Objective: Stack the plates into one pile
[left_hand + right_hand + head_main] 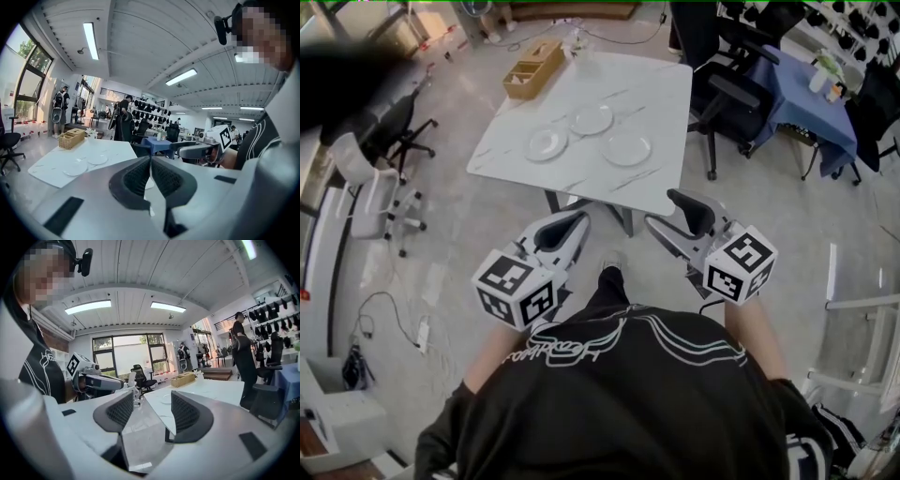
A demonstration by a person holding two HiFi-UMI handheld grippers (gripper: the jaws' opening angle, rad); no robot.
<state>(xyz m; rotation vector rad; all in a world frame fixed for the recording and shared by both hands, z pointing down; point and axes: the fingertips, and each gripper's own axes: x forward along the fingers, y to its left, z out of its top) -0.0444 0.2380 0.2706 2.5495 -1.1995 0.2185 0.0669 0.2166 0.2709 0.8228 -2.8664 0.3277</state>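
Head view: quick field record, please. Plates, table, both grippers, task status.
table: white marble top
plates: three, lying apart on the table, none stacked
left plate: alone, near the table's left edge
far plate: alone, behind the other two
right plate: alone, near the middle
basket: at the table's far left corner
left gripper: shut, empty
right gripper: open, nothing between the jaws
status: stacking not begun; both grippers short of the table

Basket [534,67] at table [661,94] corner; chair [401,133] nr.
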